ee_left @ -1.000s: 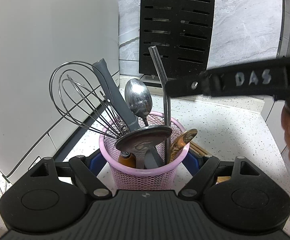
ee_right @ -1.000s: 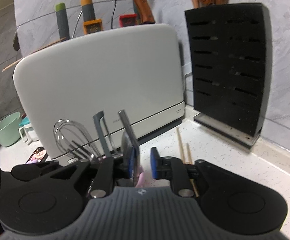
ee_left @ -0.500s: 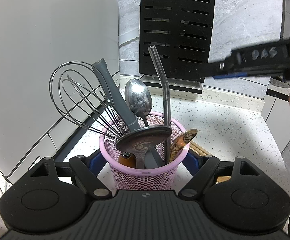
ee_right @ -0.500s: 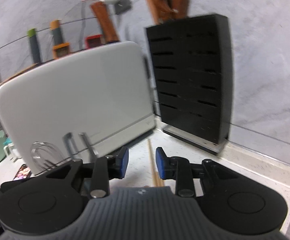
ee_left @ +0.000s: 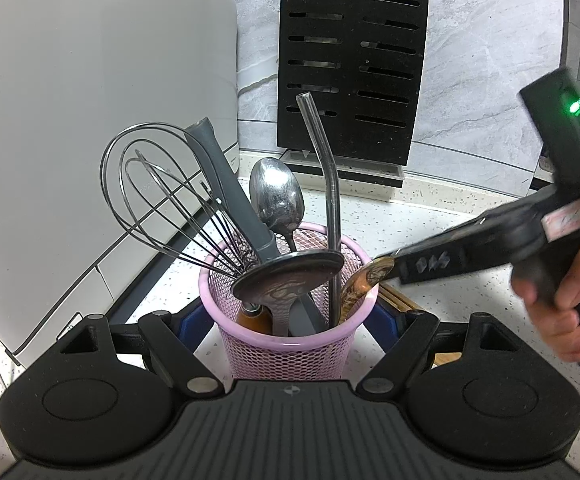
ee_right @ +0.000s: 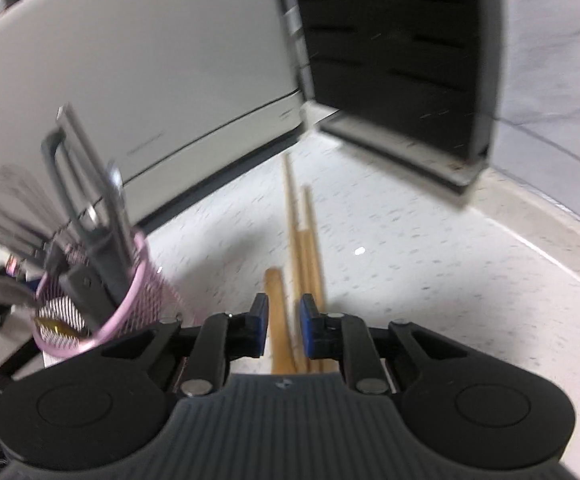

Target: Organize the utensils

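Crowding the back of the counter are the big white rounded appliance (ee_left: 90, 120) and the black slotted knife block (ee_left: 351, 68); neither is in your way. The pink wire-mesh utensil cup (ee_left: 290, 340) sits between your left gripper's (ee_left: 290, 316) pads, which clamp its sides.

Your right gripper (ee_right: 283, 326) is down over the loose wooden chopsticks (ee_right: 299, 240) lying on the speckled white countertop (ee_right: 429, 264), just right of the cup. Jaws narrow, just been closing, sticks between the blue pads; I can't tell whether the pads actually bite yet.

Risks:
- Several sticks lie bunched and splayed, so a narrow pinch may catch only some and the rest roll away.
- The cup is packed (wire whisk (ee_left: 158, 200), steel spoon (ee_left: 277, 196), bent glass straw (ee_left: 321, 168)), so sticks could jam on entry.

Only the right wrist view shows the sticks between the pads. Only the left view shows the cup's contents sharply; the right view is motion-blurred.
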`<state>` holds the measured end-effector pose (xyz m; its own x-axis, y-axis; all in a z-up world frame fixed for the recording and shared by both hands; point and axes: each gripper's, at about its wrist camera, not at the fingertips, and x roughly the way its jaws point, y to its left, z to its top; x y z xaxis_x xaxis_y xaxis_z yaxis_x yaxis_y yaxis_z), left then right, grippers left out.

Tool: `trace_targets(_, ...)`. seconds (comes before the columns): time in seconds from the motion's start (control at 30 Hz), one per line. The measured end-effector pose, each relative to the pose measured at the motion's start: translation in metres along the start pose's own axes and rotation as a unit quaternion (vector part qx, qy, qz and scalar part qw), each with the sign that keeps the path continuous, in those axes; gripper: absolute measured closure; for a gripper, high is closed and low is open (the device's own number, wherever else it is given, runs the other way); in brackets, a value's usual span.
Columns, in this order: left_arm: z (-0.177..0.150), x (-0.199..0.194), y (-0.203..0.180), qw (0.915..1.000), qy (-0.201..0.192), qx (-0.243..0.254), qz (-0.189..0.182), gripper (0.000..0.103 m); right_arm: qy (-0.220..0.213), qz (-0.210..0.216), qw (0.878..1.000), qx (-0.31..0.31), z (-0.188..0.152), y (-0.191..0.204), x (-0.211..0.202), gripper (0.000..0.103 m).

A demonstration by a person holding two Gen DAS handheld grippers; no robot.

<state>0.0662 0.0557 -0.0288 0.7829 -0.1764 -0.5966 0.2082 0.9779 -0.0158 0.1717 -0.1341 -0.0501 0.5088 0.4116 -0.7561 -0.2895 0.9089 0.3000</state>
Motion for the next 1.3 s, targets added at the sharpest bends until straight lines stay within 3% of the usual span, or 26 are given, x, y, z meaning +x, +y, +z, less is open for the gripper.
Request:
trace_targets(0.17, 0.0, 0.0, 0.0, 1.0, 0.0, 0.0, 0.0, 0.01, 0.016, -0.012, 0.999, -0.035, -0.004, 0.009, 0.019, 0.089)
trace_targets(0.4, 0.0, 0.0, 0.0, 1.0, 0.0, 0.0, 0.0, 0.01, 0.005, -0.036, 0.996, -0.087, -0.005, 0.018, 0.023, 0.087)
trace_targets(0.57, 0.0, 0.0, 0.0, 1.0, 0.0, 0.0, 0.0, 0.01, 0.002, -0.055, 0.991, -0.122, -0.009, 0.023, 0.024, 0.094)
trace_targets(0.83, 0.0, -0.001, 0.0, 1.0, 0.0, 0.0, 0.0, 0.01, 0.016, -0.062, 0.994, -0.091, -0.003, 0.008, 0.024, 0.096)
trace_targets(0.93, 0.0, -0.001, 0.0, 1.0, 0.0, 0.0, 0.0, 0.01, 0.021, -0.065, 0.994, -0.091, -0.004, 0.005, 0.024, 0.103)
trace_targets(1.3, 0.0, -0.001, 0.0, 1.0, 0.0, -0.001, -0.001, 0.01, 0.064, -0.056, 0.992, -0.094, -0.011, -0.002, 0.008, 0.103)
